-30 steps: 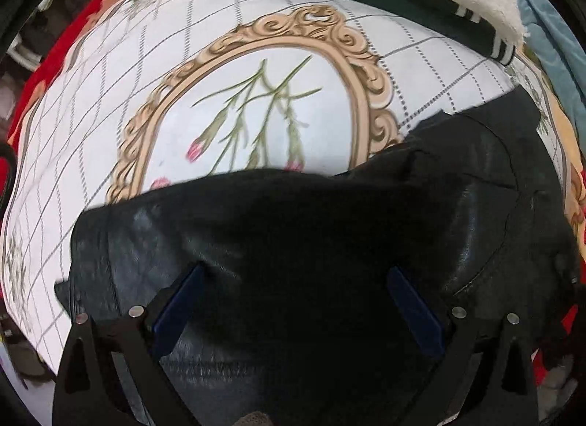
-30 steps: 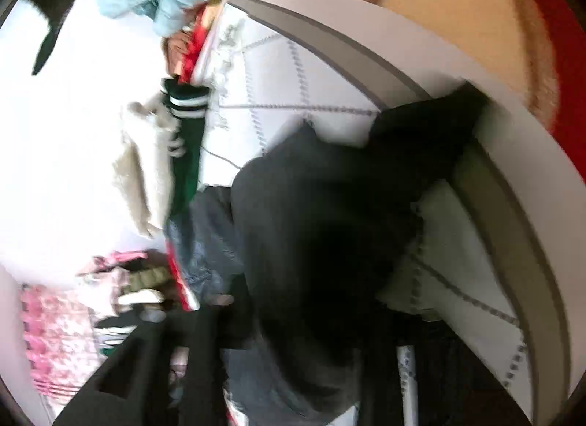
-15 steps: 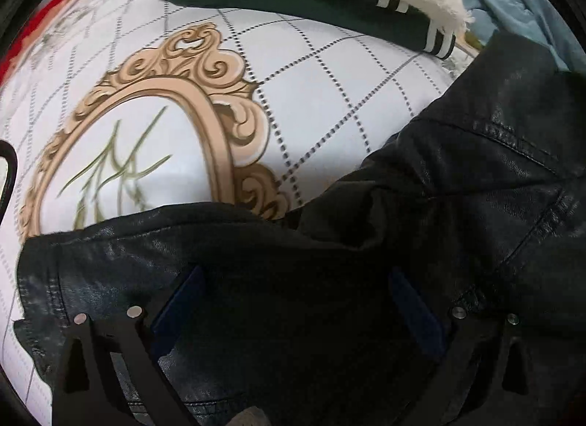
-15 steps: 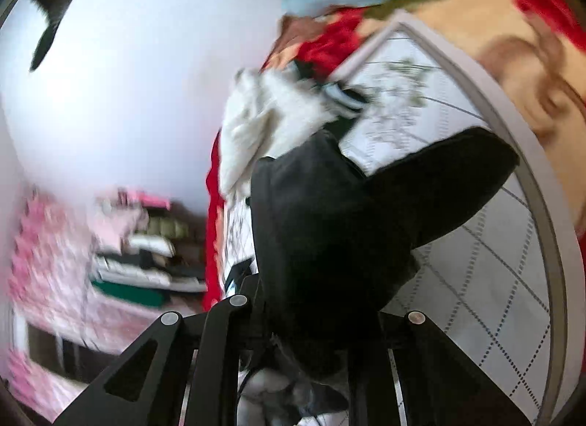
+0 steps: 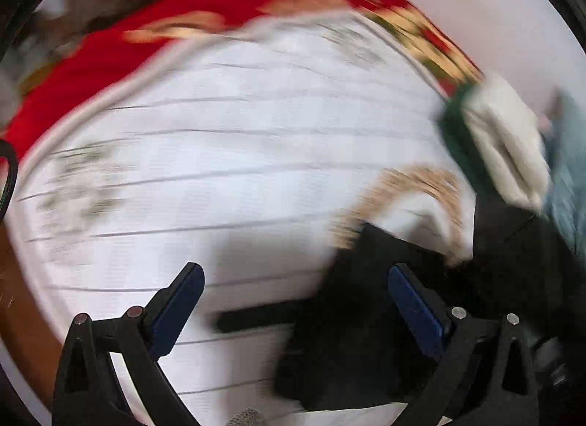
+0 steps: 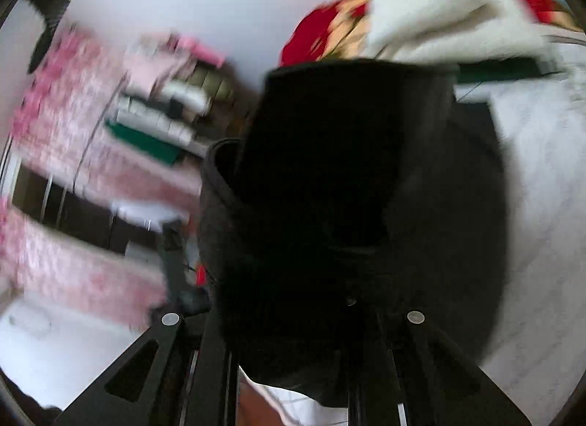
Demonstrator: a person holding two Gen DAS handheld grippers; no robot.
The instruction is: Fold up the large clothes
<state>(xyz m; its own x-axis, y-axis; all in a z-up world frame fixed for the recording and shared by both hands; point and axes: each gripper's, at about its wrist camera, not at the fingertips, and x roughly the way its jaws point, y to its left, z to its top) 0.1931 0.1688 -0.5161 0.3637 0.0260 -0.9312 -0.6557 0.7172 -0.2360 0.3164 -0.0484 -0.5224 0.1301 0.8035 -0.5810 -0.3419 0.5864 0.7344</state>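
The black jacket (image 6: 348, 188) hangs clamped in the right gripper (image 6: 293, 345); the left gripper (image 5: 293, 301) gapes empty, so the one-sided hold may let it slip or bunch.

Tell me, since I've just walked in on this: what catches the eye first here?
A black jacket bunched in the right gripper fills the right wrist view. In the left wrist view, the white gridded bedspread spreads under the open left gripper, with a cream and green garment at right.
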